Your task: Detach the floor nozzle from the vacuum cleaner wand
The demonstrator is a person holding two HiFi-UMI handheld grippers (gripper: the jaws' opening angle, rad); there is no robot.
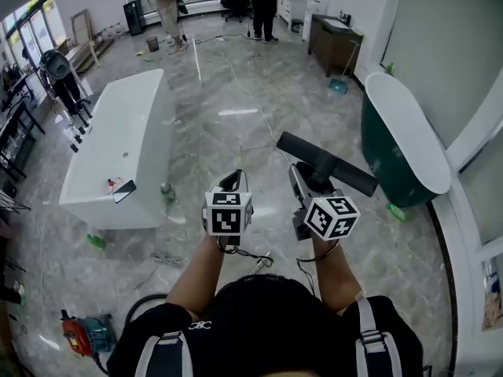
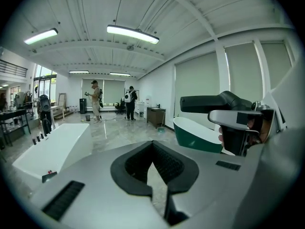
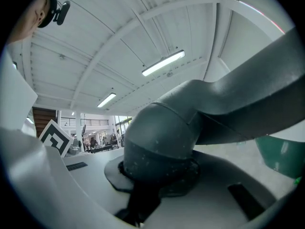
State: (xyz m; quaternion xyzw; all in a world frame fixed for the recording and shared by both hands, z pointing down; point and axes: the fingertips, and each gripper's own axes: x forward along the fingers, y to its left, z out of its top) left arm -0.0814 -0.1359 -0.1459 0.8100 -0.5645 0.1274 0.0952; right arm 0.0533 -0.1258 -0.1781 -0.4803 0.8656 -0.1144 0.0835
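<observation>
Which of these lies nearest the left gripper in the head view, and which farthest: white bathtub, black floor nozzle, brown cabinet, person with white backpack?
1. The black floor nozzle, just right of the left gripper.
2. The white bathtub, down at left.
3. The brown cabinet, by the far right wall.
4. The person with white backpack, at the far end.

The floor [image 1: 236, 93] was glossy grey marble-look tile, reflecting the ceiling's tube lights [image 2: 132, 34]. A white freestanding bathtub [image 1: 110, 210] stood at left, and a green-sided bathtub [image 1: 387, 159] by the right wall. A dark wooden cabinet [image 1: 334, 42] stood farther back. Windows [image 1: 31, 26] lined the left side, and two people [image 1: 263, 2] stood at the far end.
</observation>
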